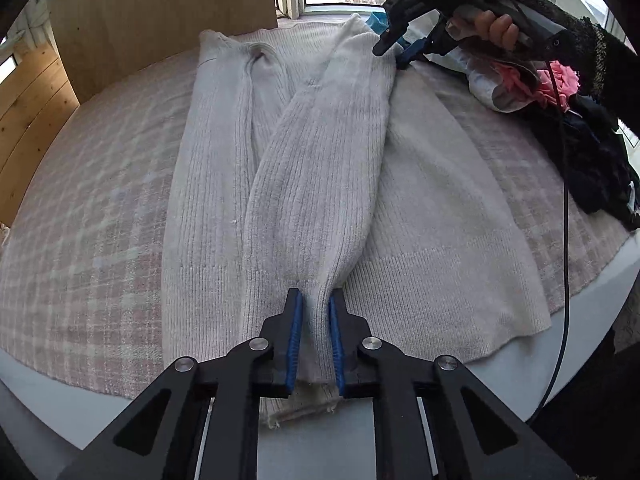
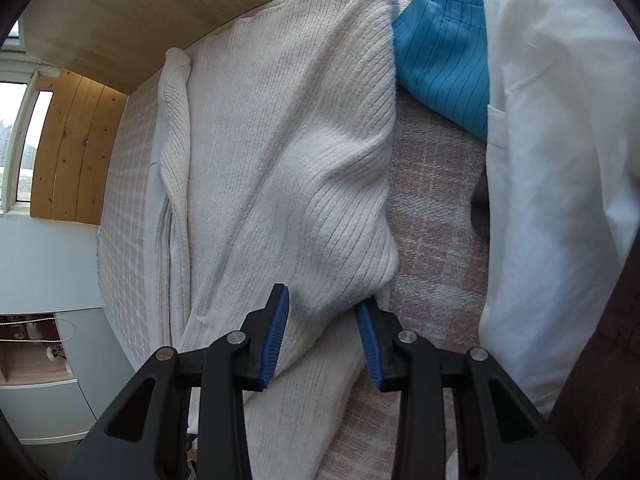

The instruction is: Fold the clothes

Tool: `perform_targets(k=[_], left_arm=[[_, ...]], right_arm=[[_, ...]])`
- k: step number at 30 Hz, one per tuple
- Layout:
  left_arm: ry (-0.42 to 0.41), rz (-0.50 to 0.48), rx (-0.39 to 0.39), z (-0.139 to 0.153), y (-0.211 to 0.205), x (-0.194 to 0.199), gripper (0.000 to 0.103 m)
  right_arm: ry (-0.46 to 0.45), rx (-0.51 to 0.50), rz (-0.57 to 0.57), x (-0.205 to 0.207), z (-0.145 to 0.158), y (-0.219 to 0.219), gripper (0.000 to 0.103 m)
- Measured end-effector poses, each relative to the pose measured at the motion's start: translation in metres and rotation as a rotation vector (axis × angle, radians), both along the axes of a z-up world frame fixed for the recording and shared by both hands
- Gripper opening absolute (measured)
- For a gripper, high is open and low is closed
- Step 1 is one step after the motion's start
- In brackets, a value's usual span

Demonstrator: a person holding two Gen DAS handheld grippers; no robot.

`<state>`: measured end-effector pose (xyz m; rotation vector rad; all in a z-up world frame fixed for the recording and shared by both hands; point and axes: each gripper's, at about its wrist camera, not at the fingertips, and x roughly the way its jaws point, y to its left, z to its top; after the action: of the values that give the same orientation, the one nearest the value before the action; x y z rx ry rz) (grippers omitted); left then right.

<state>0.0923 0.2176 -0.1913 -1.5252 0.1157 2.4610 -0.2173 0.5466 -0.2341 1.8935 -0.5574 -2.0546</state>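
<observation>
A cream ribbed sweater [image 1: 320,168] lies lengthwise on the checked cloth, both sleeves folded inward over its body. My left gripper [image 1: 314,300] is shut on the cuff of the upper sleeve at the near hem, with knit squeezed between the blue pads [image 1: 295,332]. At the far end a hand holds my right gripper [image 1: 394,50] at the sweater's shoulder. In the right wrist view the right gripper [image 2: 324,312] is shut on a thick bunch of the sweater [image 2: 288,140], its jaws held wide by the knit, and creases run from the shoulder fold toward them.
The checked pink-grey cloth [image 1: 100,200] covers a white table [image 1: 328,440]. A heap of other clothes sits at the right: blue striped [image 2: 444,48], white [image 2: 560,160], pink [image 1: 556,84] and dark [image 1: 592,168] pieces. A wooden board [image 1: 160,16] stands at the far left. A black cable [image 1: 566,240] hangs at right.
</observation>
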Motion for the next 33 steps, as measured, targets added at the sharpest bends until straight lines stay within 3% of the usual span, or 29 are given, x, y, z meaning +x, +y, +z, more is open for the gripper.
perform_targets(k=[1, 2, 6, 9, 15, 17, 19, 21, 25, 33], left_arm=[[-0.005, 0.008, 0.024, 0.002, -0.004, -0.001, 0.007], [-0.005, 0.011, 0.030, 0.004, -0.005, -0.001, 0.007], [0.013, 0.010, 0.078, 0.021, -0.005, 0.001, 0.006], [0.044, -0.044, 0.075, 0.038, 0.012, 0.009, 0.006], [0.000, -0.202, 0.056, 0.021, 0.069, 0.010, 0.007], [-0.061, -0.249, 0.042, 0.004, 0.085, 0.013, 0.010], [-0.088, -0.281, 0.054, -0.001, 0.094, 0.020, 0.028], [-0.085, -0.304, 0.097, 0.007, 0.095, 0.028, 0.037], [-0.058, -0.280, 0.116, 0.020, 0.084, 0.031, 0.041], [-0.063, -0.327, 0.094, 0.005, 0.102, 0.017, 0.042]], right_arm=[[0.019, 0.016, 0.007, 0.001, 0.001, -0.001, 0.028], [0.044, 0.043, 0.015, 0.002, 0.005, -0.002, 0.009], [0.108, 0.027, 0.020, 0.009, 0.028, 0.006, 0.009], [0.140, 0.115, 0.038, 0.010, 0.040, 0.012, 0.009], [0.091, 0.176, 0.091, 0.005, 0.017, 0.026, 0.010], [0.083, 0.195, 0.090, 0.005, 0.010, 0.027, 0.011], [0.079, 0.196, 0.087, 0.004, 0.009, 0.028, 0.011], [0.078, 0.188, 0.081, 0.004, 0.011, 0.029, 0.011], [0.077, 0.176, 0.074, 0.004, 0.015, 0.030, 0.011], [0.074, 0.144, 0.107, 0.039, 0.030, 0.028, 0.021]])
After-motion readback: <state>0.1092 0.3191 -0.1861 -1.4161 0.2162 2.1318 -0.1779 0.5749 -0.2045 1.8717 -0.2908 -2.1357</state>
